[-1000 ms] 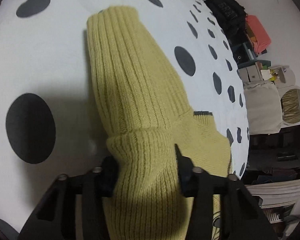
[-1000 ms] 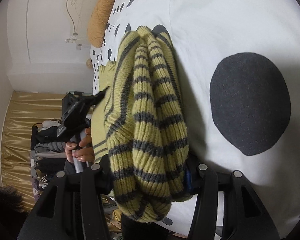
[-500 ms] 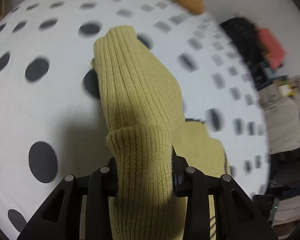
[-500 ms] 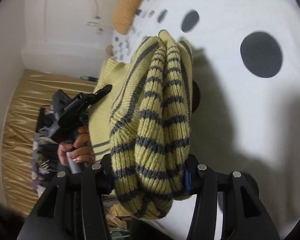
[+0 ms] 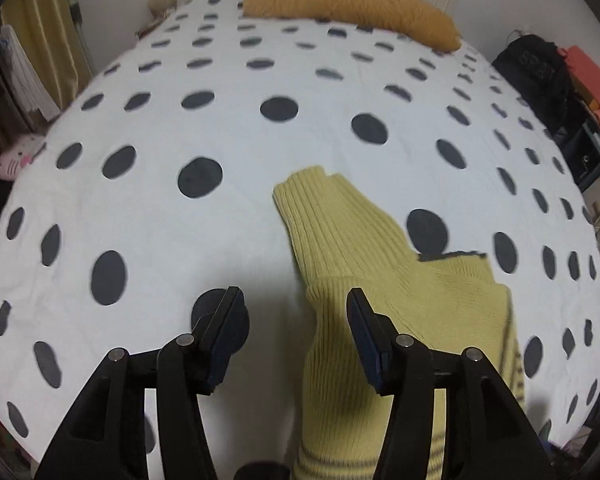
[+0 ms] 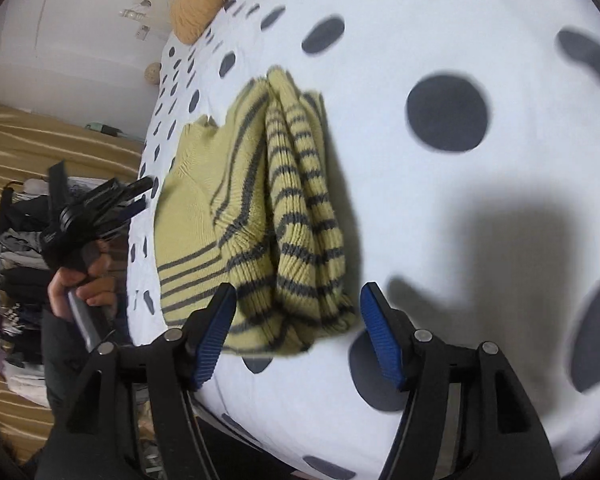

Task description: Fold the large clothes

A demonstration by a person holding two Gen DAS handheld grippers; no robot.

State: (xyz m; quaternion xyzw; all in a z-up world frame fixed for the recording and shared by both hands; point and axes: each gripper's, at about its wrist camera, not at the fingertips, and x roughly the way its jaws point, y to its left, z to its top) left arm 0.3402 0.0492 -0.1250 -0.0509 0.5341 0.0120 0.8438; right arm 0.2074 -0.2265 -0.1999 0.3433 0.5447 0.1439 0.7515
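Note:
A yellow knitted sweater with dark stripes lies folded on the white, dark-dotted bed cover. My left gripper hovers above its plain ribbed end. Its jaws are opening and the pads touch no cloth, though the right finger overlaps the sweater in the picture. In the right wrist view the bunched striped part of the sweater rests on the bed just beyond my right gripper. Its jaws are opening too, with the blue pads clear of the knit. A hand holds the left gripper beyond the sweater.
An orange pillow lies at the head of the bed. A pink plush toy sits off the left edge. A black bag and boxes stand to the right. Gold curtain and piled clothes lie beyond the bed edge.
Both grippers were shut on the sweater; now both have let go and lifted back. The sweater has dropped onto the bed, and much more of the bed shows in the left wrist view.

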